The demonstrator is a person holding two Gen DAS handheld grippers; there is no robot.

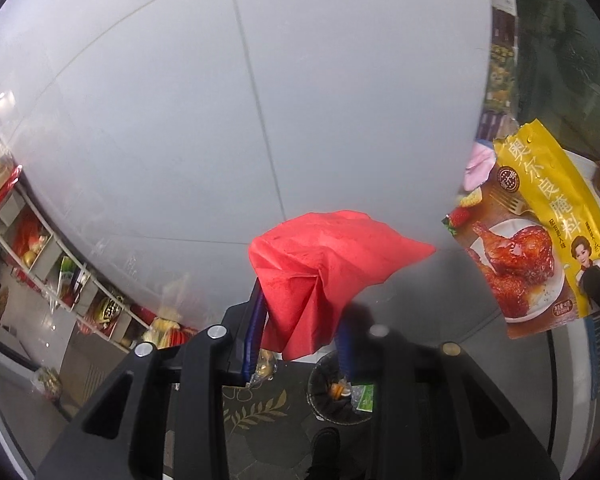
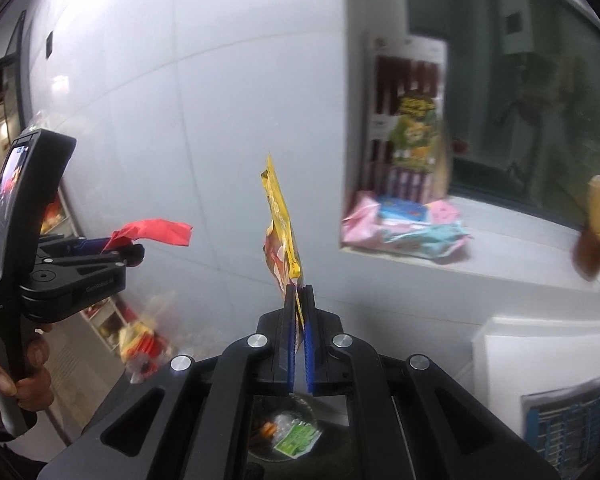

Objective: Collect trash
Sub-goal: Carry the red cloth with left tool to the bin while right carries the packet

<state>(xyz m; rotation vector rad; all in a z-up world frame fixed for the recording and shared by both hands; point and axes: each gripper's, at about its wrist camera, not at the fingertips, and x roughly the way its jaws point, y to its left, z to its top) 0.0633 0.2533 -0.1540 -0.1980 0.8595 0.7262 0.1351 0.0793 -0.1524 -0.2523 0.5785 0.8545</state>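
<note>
- Left gripper [image 1: 300, 320]: clamped on crumpled red paper napkin [image 1: 324, 268], held aloft.
- Right gripper [image 2: 299, 308]: closed on glossy yellow seasoning packet [image 2: 282, 228].
- Trash bin [image 1: 334, 390]: round, below, littered.
- Tiled wall [image 1: 220, 100]: pale, behind.

**Two wrist views, angled toward one wall**

Each fisheye looks forward along its own fingers, facing the nearby grey wall [image 1: 220, 100]. Both share the trash bin [image 1: 336, 392] below, red napkin [image 2: 152, 232] and yellow packet [image 1: 540, 232].
</note>
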